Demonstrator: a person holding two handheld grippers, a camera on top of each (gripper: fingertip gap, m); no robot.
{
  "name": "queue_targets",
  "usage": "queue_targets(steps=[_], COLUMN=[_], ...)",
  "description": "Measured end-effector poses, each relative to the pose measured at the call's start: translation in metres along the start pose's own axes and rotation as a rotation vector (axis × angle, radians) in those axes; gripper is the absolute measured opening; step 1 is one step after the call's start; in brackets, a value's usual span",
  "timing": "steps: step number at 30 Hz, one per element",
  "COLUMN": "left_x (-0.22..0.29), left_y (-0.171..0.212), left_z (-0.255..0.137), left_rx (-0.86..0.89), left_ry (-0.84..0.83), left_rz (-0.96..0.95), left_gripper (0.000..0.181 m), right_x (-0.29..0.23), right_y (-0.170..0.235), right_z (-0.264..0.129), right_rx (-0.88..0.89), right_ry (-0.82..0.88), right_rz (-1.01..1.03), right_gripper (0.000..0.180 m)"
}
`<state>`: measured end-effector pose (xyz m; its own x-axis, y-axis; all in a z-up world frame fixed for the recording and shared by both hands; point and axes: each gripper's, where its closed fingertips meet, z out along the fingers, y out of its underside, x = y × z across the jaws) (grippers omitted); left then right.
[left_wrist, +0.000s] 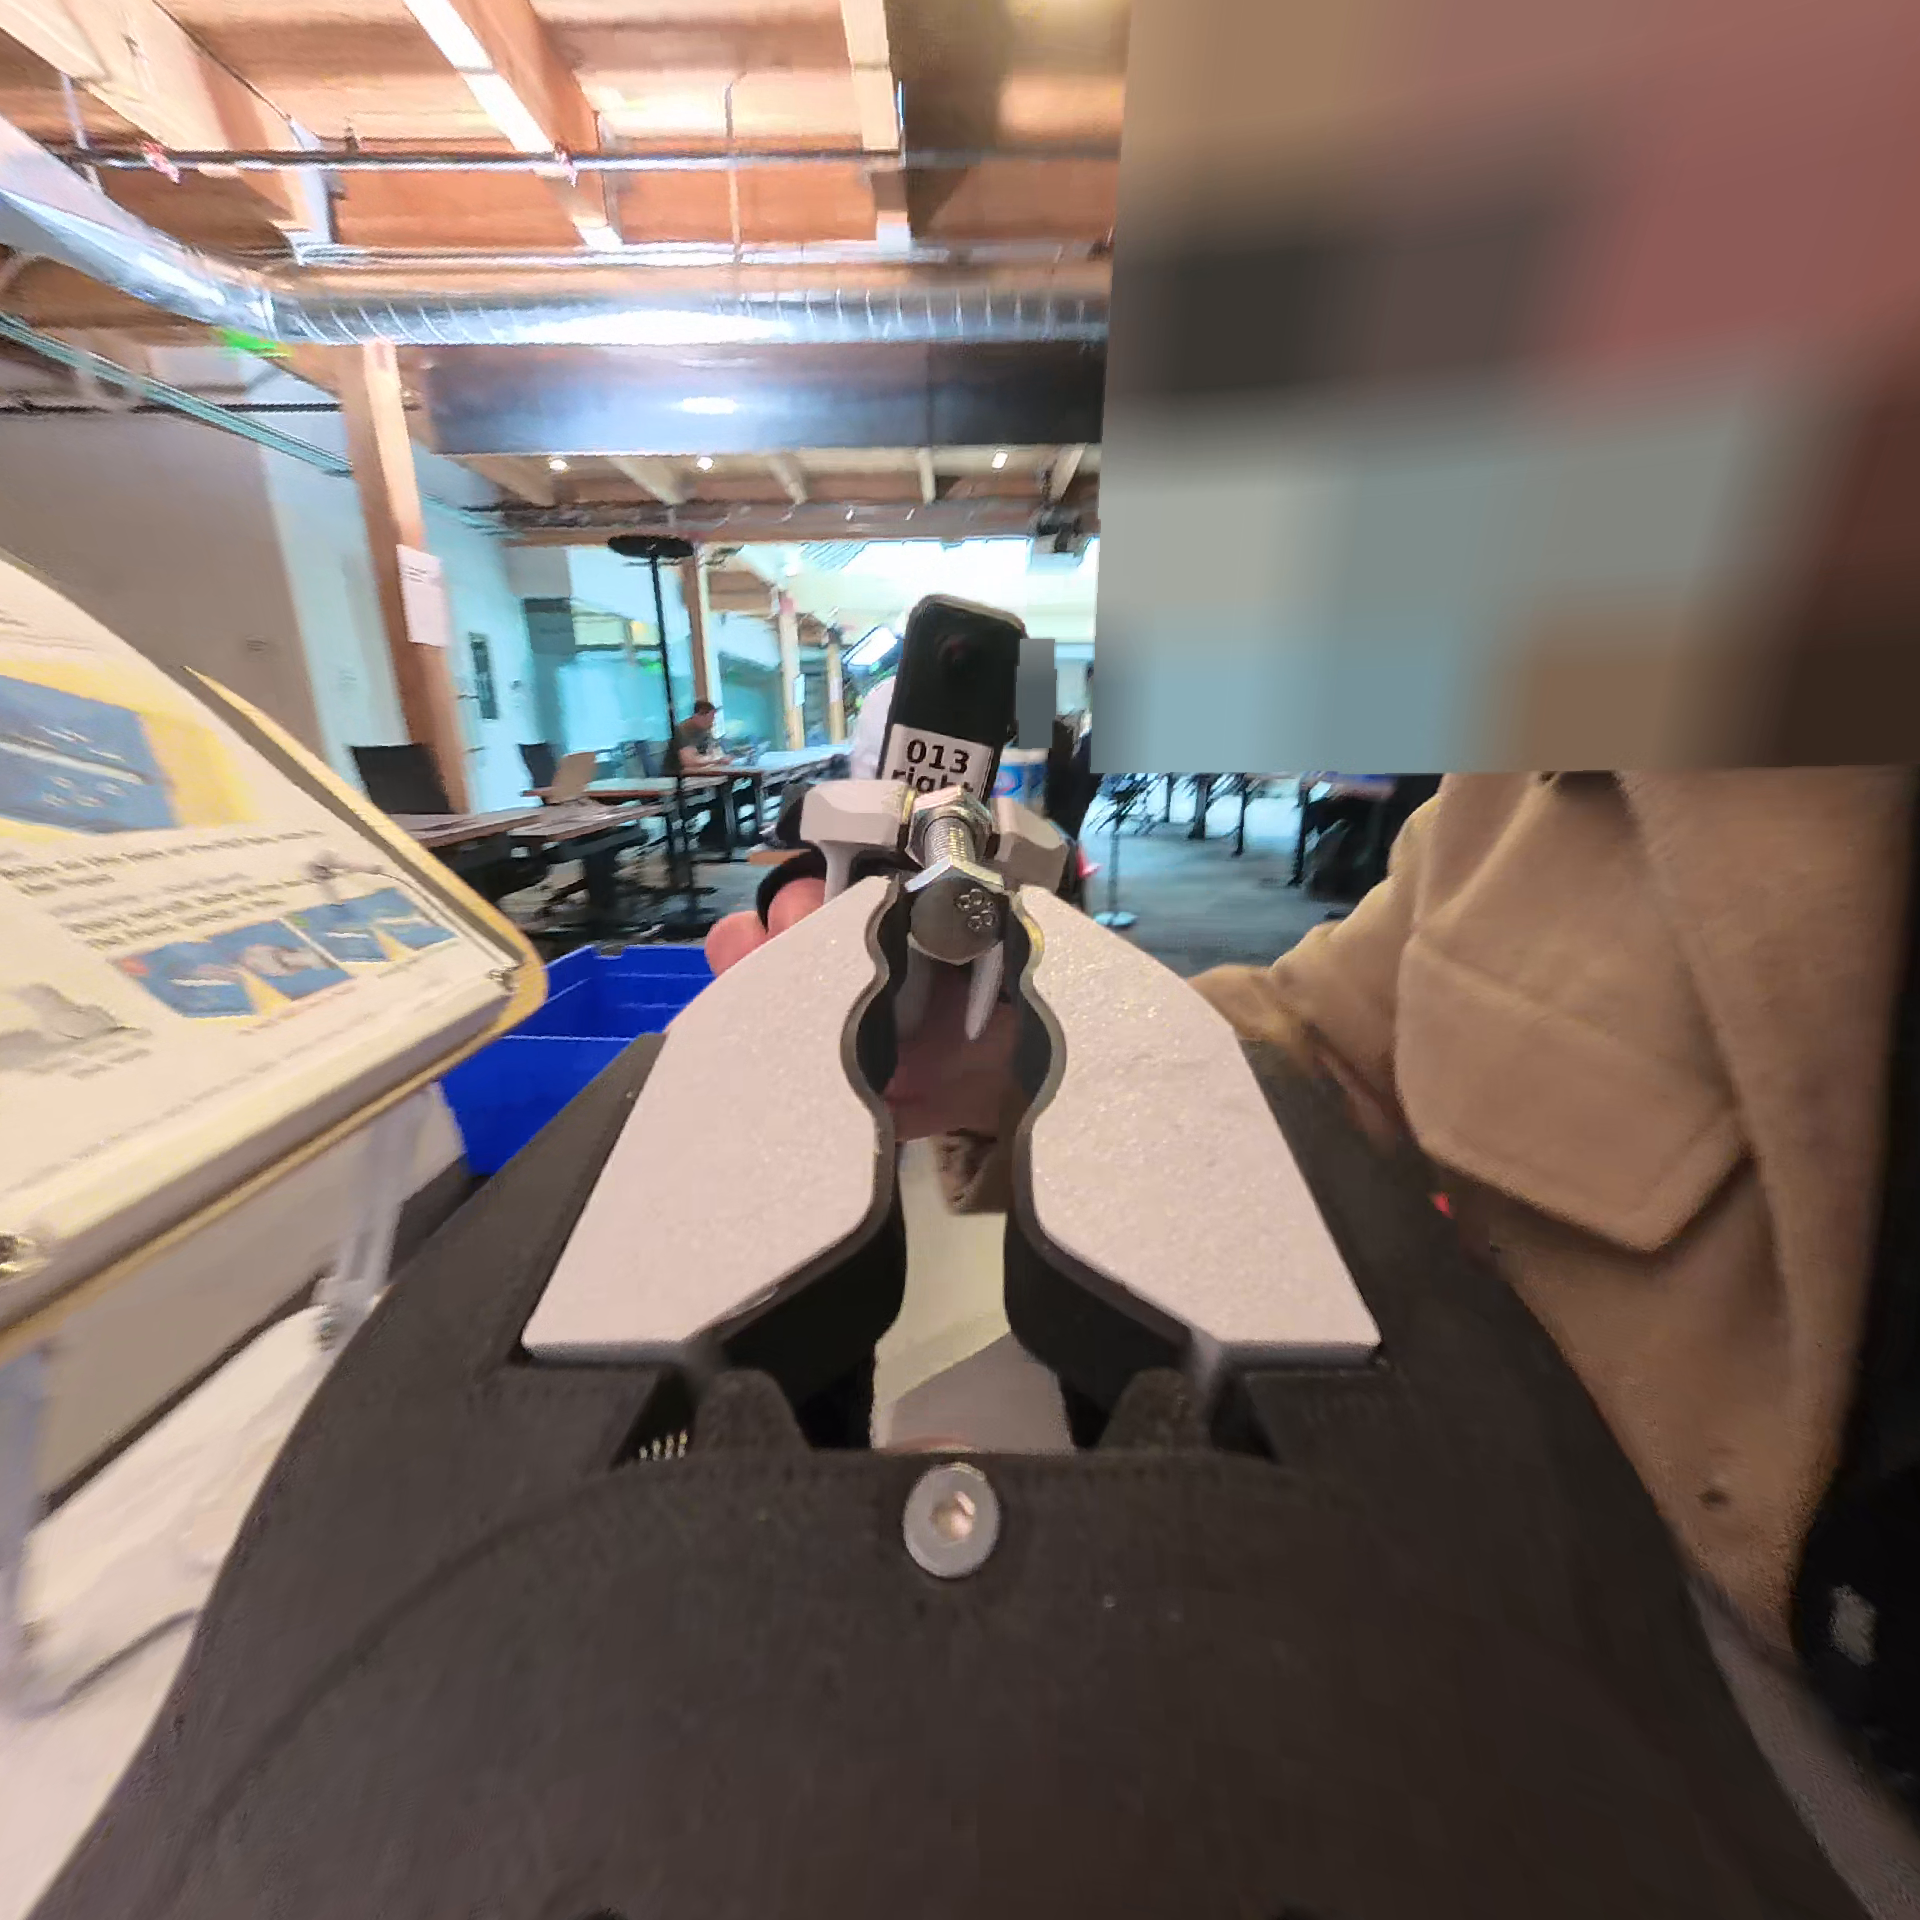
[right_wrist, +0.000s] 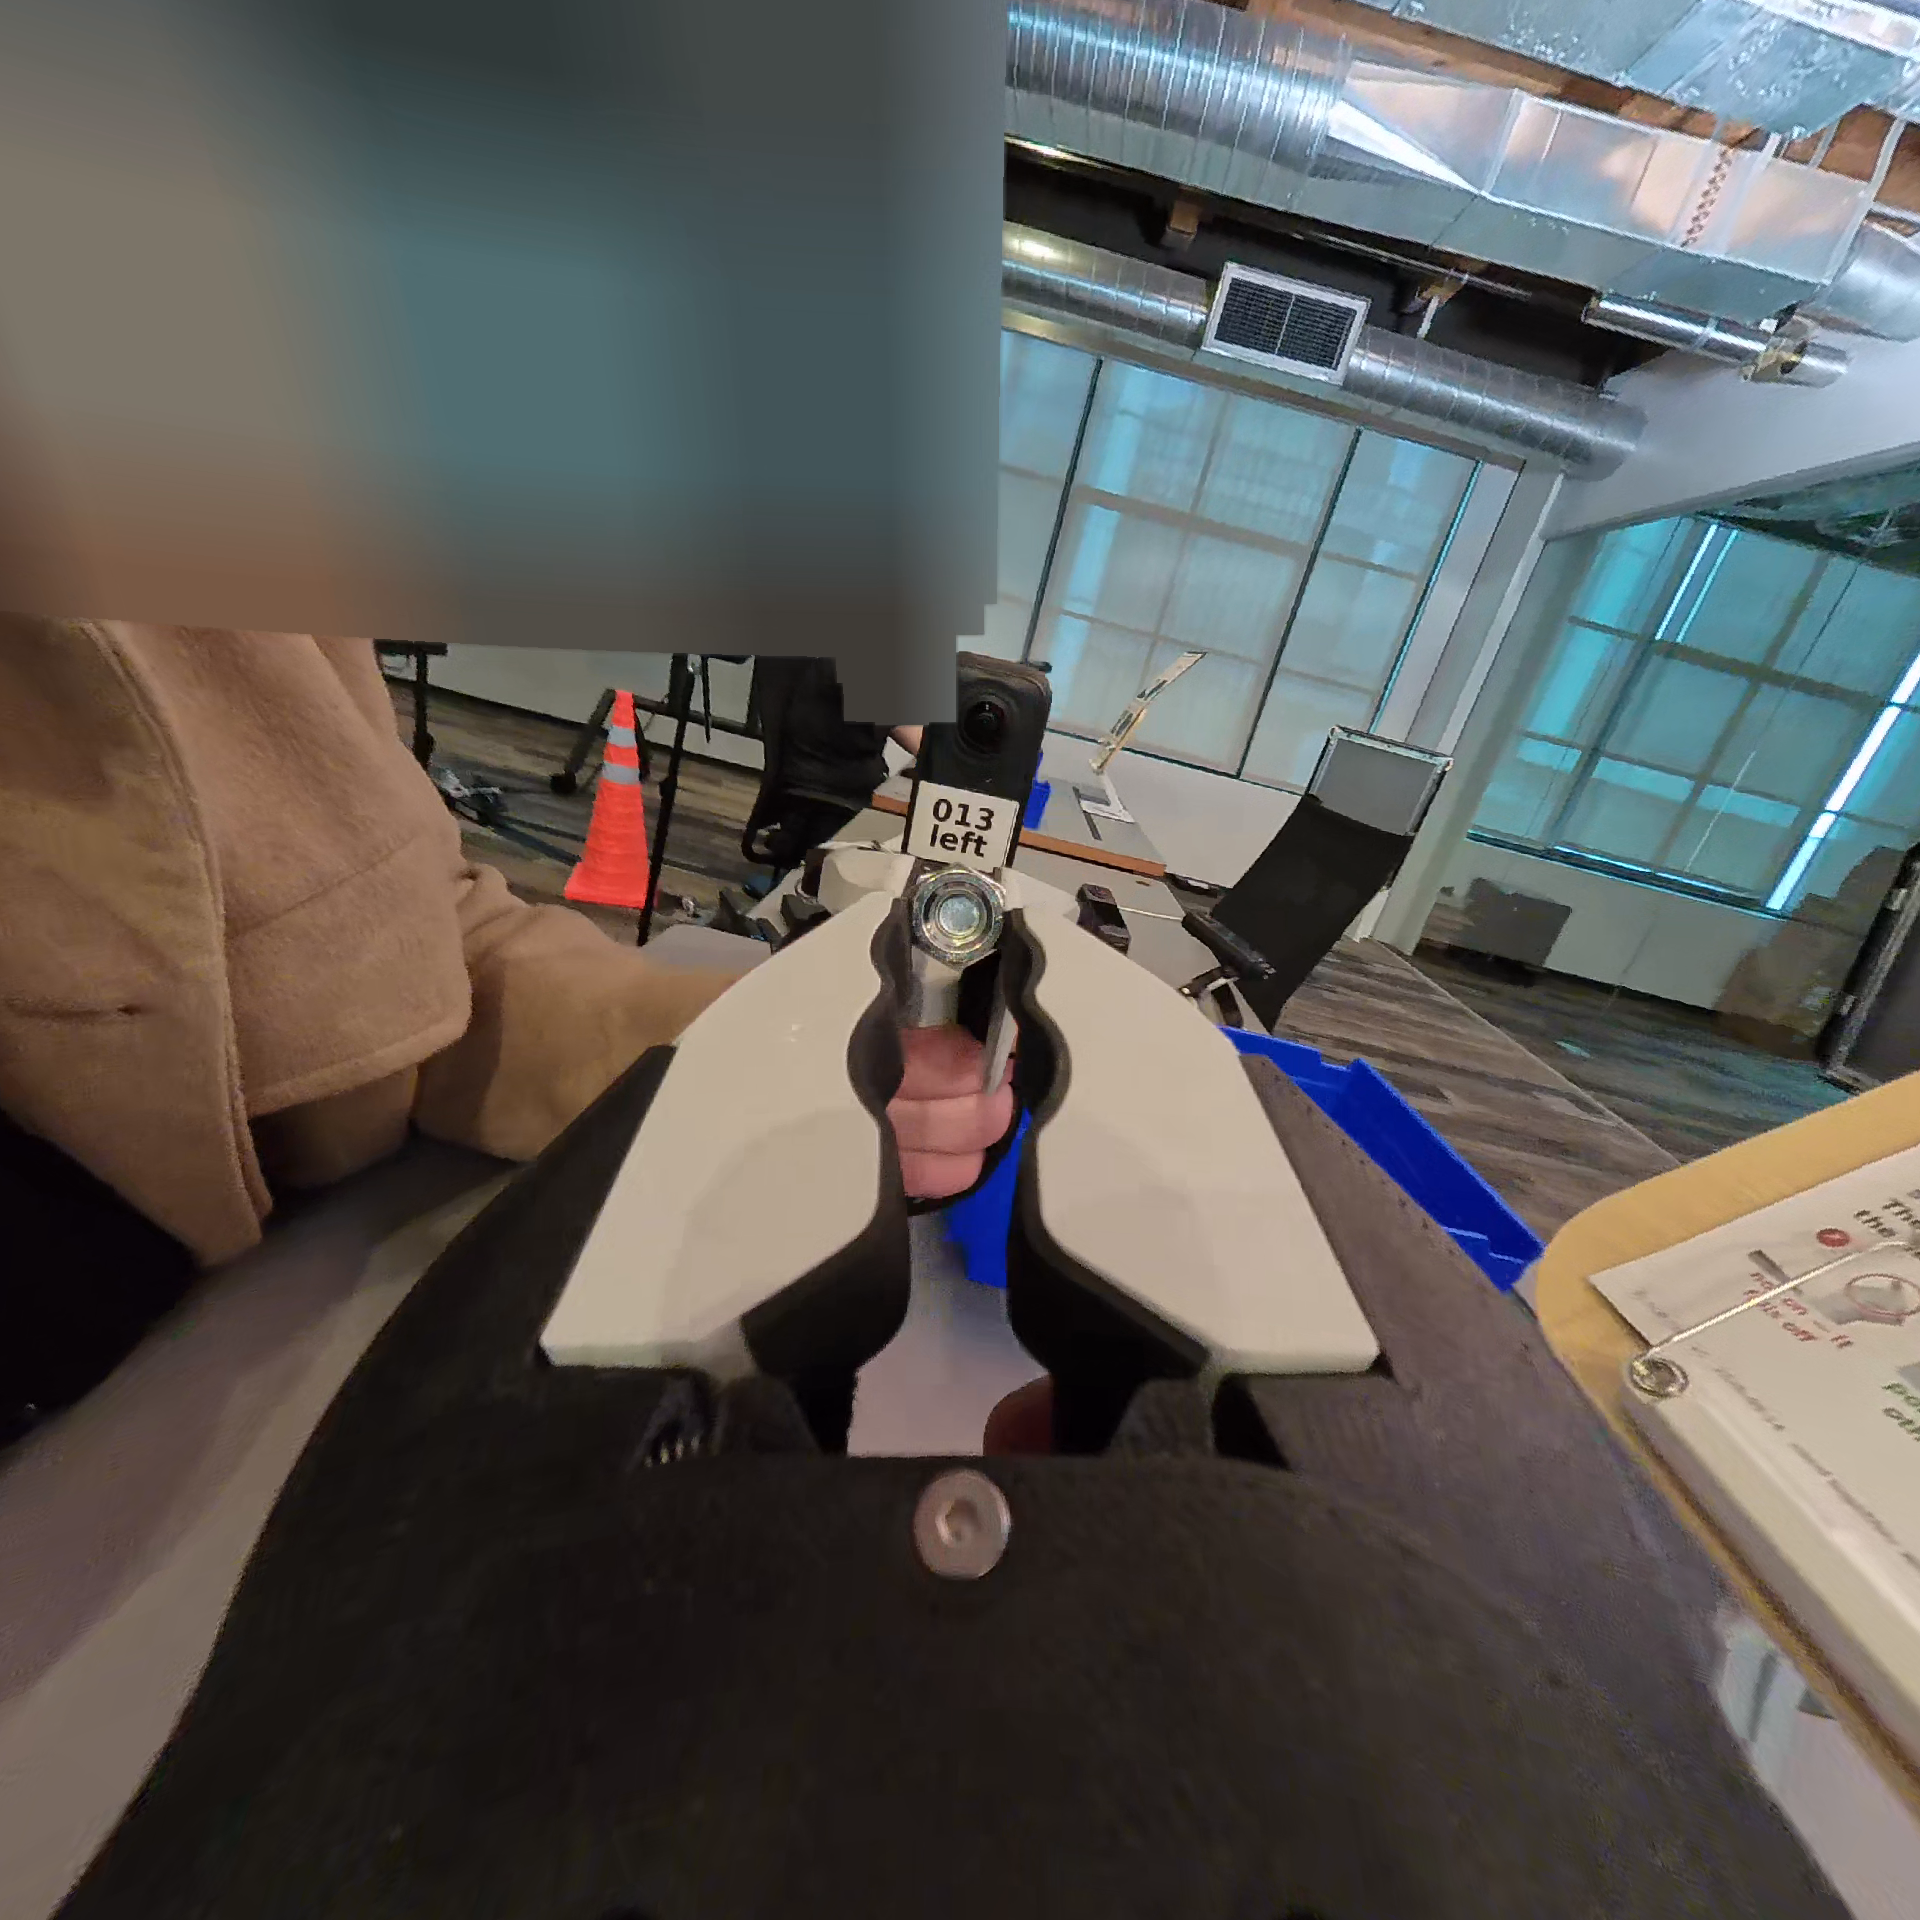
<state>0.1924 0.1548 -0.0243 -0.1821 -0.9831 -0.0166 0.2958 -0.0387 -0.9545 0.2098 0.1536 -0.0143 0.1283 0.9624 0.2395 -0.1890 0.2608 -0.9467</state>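
Note:
In the left wrist view my left gripper (left_wrist: 951, 940) is shut on the hex head of a steel bolt (left_wrist: 956, 912). The bolt's threaded shaft (left_wrist: 935, 831) runs forward into the fingertips of the right gripper (left_wrist: 930, 821), which faces me with its black camera above. In the right wrist view my right gripper (right_wrist: 954, 935) is shut on a hex nut (right_wrist: 954, 916) with the bolt's end showing in its centre. The left gripper (right_wrist: 883, 868) sits just beyond the nut, tip to tip with mine. A hand (right_wrist: 945, 1122) shows below the nut.
A blue bin (left_wrist: 582, 1029) (right_wrist: 1382, 1153) stands just beyond the grippers. A clipboard with a printed sheet (left_wrist: 208, 935) (right_wrist: 1766, 1351) is propped close at the side. A person's beige jacket (left_wrist: 1558, 1039) (right_wrist: 208, 883) fills the other side. An orange cone (right_wrist: 613, 810) stands on the floor farther back. Less than 4 cm separates the two grippers' tips.

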Motion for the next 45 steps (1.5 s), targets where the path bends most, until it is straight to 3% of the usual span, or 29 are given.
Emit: queue_targets(steps=[21, 45], left_x=[-0.002, -0.004], left_y=[-0.002, -0.001], left_z=[-0.007, -0.007], left_rx=[-0.412, -0.404], left_ry=[-0.279, -0.302], left_rz=[0.686, 0.713], left_gripper=[0.016, 0.016], right_x=[0.008, 0.012], right_y=[0.008, 0.008], right_z=[0.007, 0.007], right_rx=[0.16, 0.159], right_ry=[-0.158, -0.147], right_rz=[0.648, 0.682], right_gripper=[0.017, 0.017])
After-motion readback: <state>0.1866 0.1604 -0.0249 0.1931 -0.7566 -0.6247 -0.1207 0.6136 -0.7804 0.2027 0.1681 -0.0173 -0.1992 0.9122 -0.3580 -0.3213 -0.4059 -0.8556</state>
